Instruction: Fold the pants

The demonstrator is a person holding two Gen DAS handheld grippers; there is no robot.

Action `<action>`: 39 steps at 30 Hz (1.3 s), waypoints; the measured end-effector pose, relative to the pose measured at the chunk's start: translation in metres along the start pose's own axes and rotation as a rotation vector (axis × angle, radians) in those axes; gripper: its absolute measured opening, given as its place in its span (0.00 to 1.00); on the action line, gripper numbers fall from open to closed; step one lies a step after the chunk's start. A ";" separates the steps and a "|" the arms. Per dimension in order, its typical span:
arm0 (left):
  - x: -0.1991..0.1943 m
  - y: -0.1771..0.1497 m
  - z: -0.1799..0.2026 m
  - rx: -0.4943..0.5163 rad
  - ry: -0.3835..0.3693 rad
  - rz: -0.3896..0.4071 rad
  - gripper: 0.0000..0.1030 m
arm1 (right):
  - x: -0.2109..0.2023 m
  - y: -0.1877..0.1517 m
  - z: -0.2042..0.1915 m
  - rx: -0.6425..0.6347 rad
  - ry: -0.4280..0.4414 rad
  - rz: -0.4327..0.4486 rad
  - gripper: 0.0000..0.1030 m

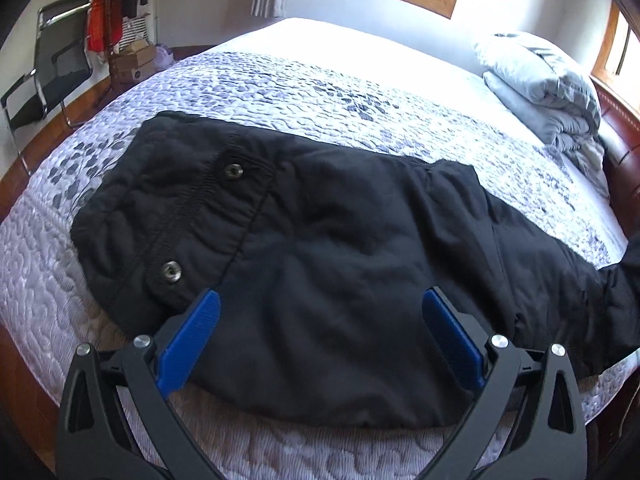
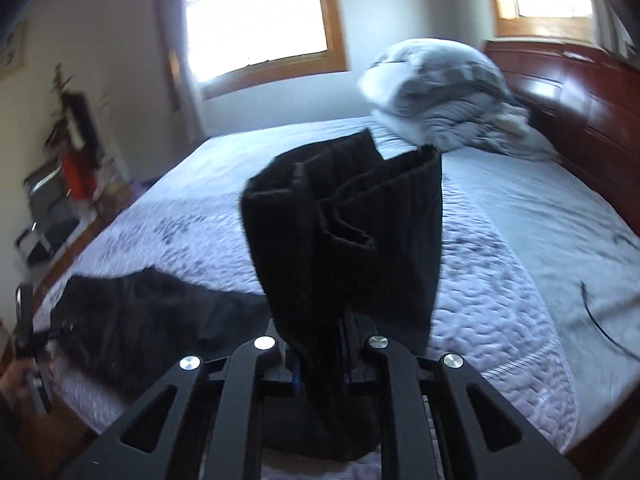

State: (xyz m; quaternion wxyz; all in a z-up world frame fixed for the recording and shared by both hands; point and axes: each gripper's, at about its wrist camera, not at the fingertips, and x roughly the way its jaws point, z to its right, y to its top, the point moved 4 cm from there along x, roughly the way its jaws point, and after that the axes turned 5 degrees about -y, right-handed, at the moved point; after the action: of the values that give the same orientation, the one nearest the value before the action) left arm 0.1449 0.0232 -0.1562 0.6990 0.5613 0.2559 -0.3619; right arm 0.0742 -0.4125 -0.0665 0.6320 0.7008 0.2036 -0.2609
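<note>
Pants, black, spread across the patterned bed, waistband with two metal snaps toward nine o'clock in the left wrist view, legs running off toward three o'clock. Nearest in that view, the left tool, blue pads wide apart, hovering just over the seat area with nothing between them, gripping nothing. Nearest in the right wrist view, the right tool, closed almost fully on the leg cuffs, both hems bunched and standing up toward twelve o'clock, lifted clear of the bed. Beyond that, at eight o'clock, the rest of the black cloth lying flat, with a hand and the other tool just visible at the frame edge. Farther back, a grey folded duvet at one o'clock by the wooden headboard, windows behind. Judged from this: legs apparently already laid together, lengthwise fold done; cuffs raised, likely for carrying toward the waistband; that crosswise fold not yet landed, any further halving and smoothing left.
</note>
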 end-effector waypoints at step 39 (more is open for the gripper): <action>-0.010 -0.031 -0.044 -0.192 -0.014 -0.007 0.97 | 0.028 -0.096 -0.151 -0.348 0.267 -0.227 0.59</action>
State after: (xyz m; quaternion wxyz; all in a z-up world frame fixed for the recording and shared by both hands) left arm 0.1169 0.0649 -0.1777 0.7501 0.4882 0.2864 -0.3420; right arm 0.0537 -0.2528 -0.1491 0.6773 0.5824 0.4045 -0.1961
